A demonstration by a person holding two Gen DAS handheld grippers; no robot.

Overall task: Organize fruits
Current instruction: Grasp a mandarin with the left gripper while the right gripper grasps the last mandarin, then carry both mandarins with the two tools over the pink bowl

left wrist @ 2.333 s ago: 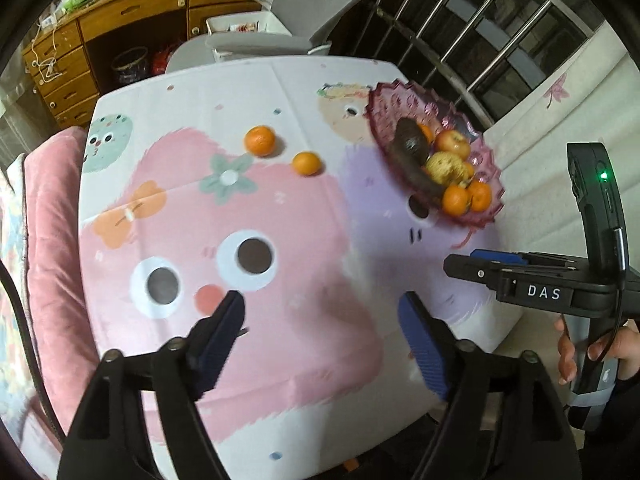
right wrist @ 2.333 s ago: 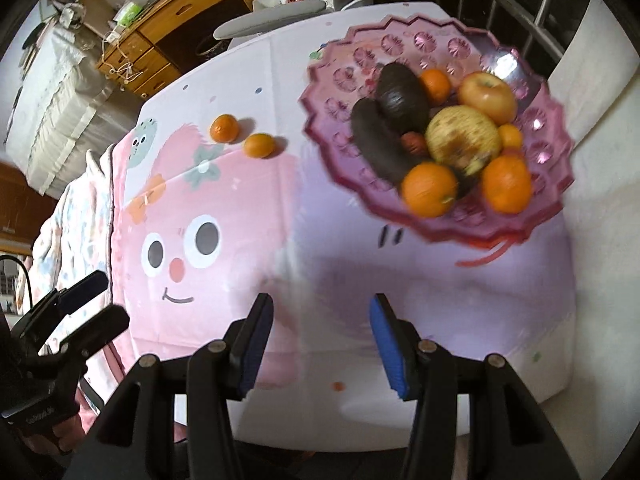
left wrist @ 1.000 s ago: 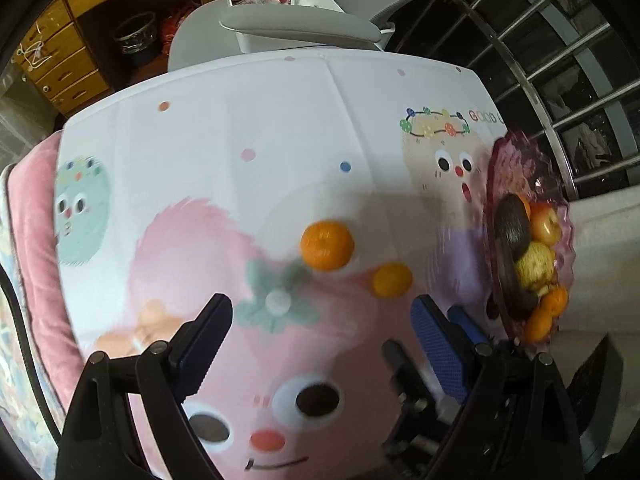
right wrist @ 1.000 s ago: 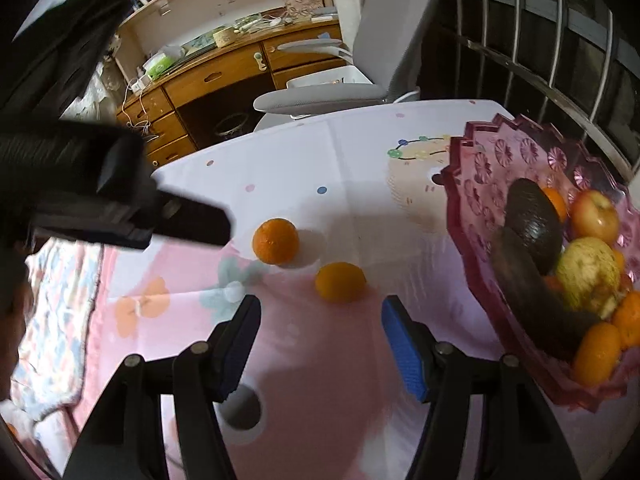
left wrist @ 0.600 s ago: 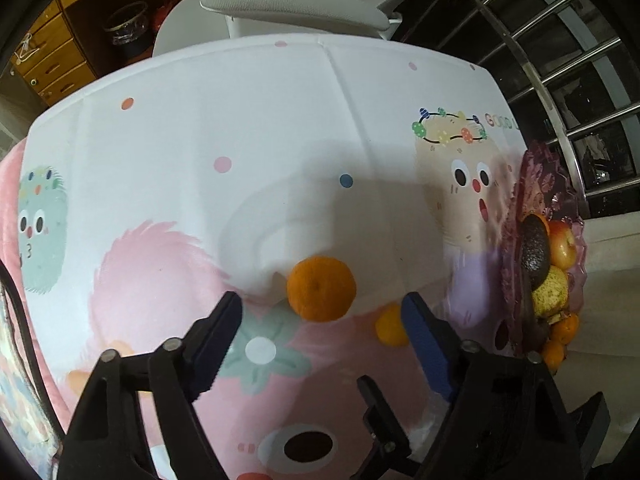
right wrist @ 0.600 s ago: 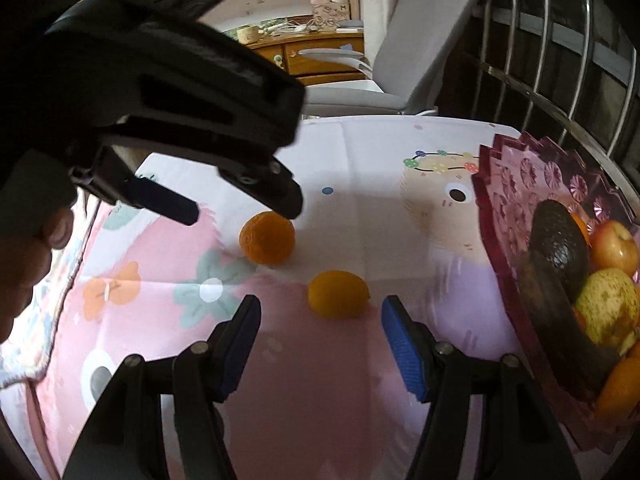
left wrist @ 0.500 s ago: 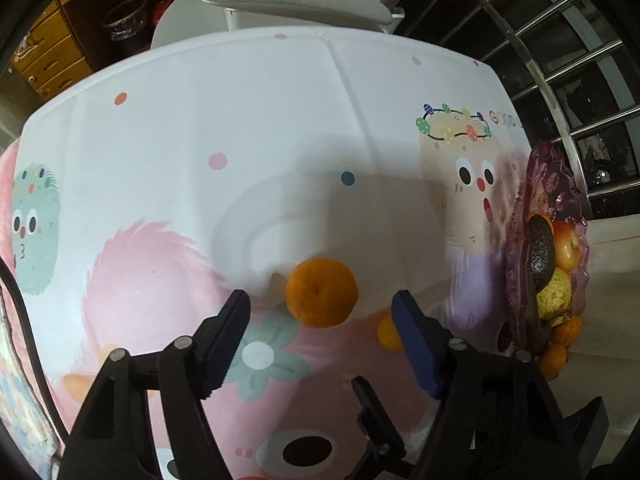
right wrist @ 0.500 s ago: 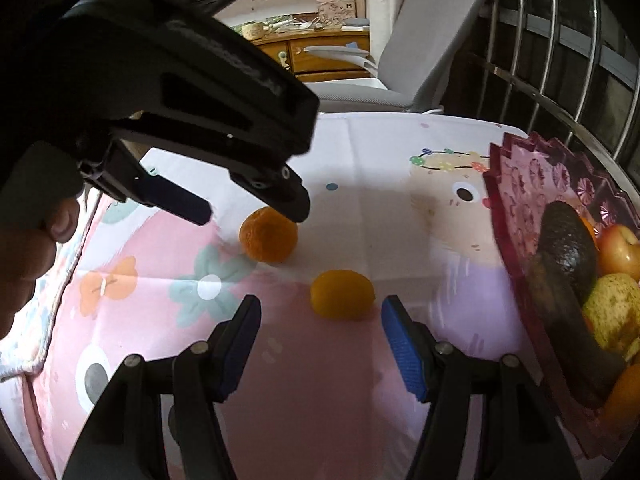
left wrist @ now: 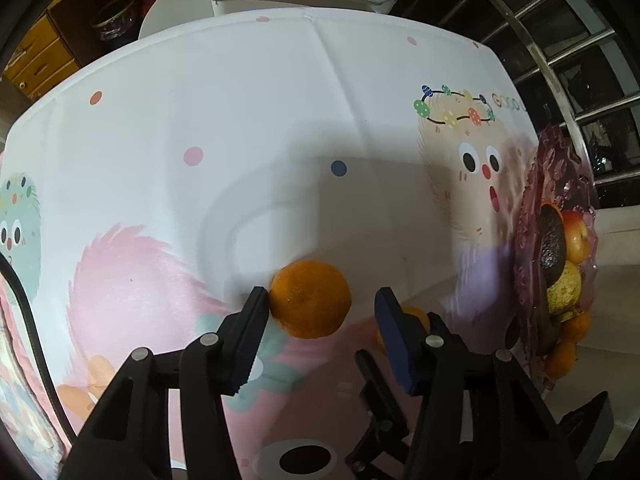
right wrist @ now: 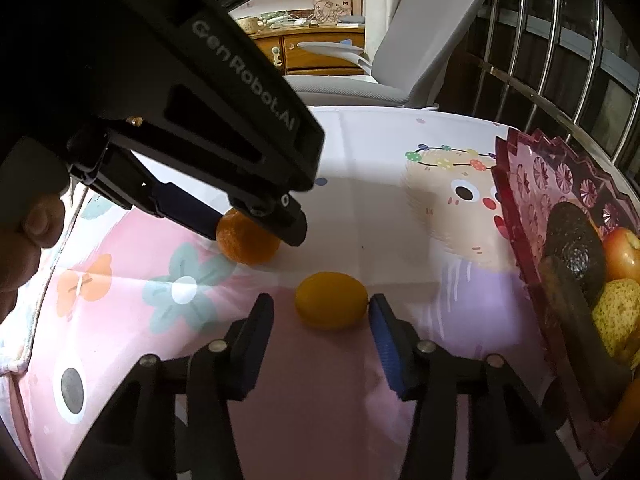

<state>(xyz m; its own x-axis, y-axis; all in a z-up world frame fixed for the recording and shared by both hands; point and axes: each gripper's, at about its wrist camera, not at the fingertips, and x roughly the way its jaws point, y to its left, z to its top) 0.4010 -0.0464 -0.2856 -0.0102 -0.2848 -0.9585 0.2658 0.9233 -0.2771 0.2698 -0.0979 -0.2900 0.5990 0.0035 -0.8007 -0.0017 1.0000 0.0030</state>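
Orange and dimpled, the mandarin (left wrist: 310, 299) sits on the cartoon-print tablecloth (left wrist: 280, 120) toward its middle, between the fingers of your left gripper (left wrist: 320, 304); the jaws are closing, one pad already against the peel and the other a little apart from it. Just beside it lies the smaller yellow-orange fruit (right wrist: 331, 300), framed by your right gripper (right wrist: 322, 312), whose jaws are closing too, the blue pad touching one end and the other pad short of it. Near the cloth's right edge, the pink cut-glass bowl (right wrist: 560, 176) holds an avocado (right wrist: 576, 240), an apple (right wrist: 622, 254) and more citrus. Beyond the far edge stands a grey office chair (right wrist: 420, 60).
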